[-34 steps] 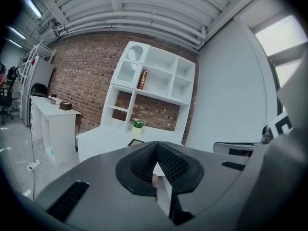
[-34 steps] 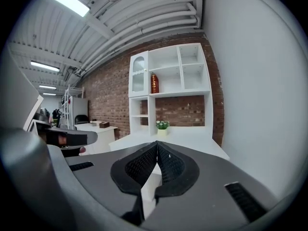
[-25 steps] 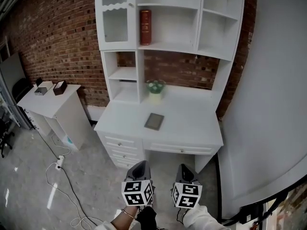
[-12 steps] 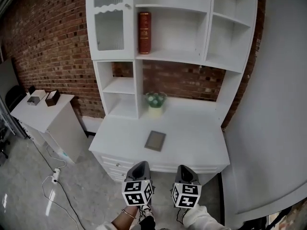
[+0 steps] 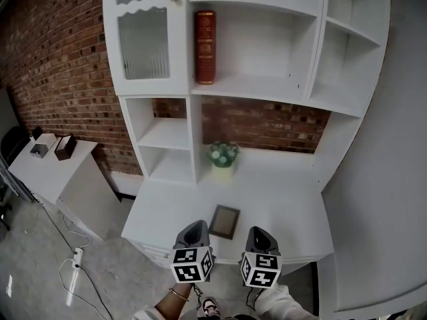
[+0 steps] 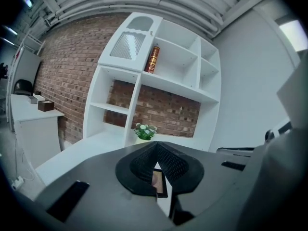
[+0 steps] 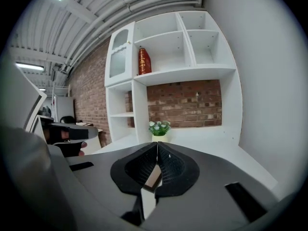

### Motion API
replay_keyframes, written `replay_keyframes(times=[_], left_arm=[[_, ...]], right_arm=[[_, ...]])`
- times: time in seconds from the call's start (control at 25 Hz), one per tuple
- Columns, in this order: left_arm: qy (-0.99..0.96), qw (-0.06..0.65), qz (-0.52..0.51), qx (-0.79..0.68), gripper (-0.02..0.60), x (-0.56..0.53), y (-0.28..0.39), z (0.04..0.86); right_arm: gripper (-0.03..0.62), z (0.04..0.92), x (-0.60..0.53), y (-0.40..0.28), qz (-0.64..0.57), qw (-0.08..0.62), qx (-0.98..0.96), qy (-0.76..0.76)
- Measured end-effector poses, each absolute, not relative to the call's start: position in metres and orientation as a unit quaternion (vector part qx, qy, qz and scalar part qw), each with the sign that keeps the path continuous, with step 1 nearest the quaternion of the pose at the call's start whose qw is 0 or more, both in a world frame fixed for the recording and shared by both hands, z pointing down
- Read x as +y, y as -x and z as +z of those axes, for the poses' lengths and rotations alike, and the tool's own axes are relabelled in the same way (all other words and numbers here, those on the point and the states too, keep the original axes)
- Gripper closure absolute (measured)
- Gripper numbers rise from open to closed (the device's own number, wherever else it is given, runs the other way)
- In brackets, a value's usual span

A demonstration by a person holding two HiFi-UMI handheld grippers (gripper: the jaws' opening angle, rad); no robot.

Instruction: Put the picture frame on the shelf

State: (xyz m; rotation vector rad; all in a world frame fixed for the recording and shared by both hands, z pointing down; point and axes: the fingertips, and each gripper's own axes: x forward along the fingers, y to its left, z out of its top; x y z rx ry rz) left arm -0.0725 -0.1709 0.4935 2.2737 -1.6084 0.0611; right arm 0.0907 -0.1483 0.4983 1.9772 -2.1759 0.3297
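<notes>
Picture frame [image 5: 225, 221], dark-edged and rectangular, lies flat on white desk [image 5: 287, 199] near front edge. Left claw [image 5: 194, 229] and right claw [image 5: 260, 234] clenched, empty.

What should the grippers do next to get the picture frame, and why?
Probably open the left gripper and lower it to the picture frame. The frame lies flat on the desk just ahead, untouched, and the right gripper is shut and empty too.

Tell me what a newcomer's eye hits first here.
The white shelf unit against a brick wall, with a red book upright on an upper shelf. Below, a plant stands on the desktop and the frame lies flat near its front edge. The left gripper and right gripper, both shut, point toward it.
</notes>
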Motion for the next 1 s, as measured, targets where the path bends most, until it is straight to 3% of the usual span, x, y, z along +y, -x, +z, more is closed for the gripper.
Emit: replay_keyframes(times=[1.0], left_arm=[[-0.79,0.29,0.146,-0.521,0.573,-0.247,0.048,0.635]], right_arm=[[0.571,0.626,-0.247,-0.095,0.242,0.164,-0.719,-0.63]])
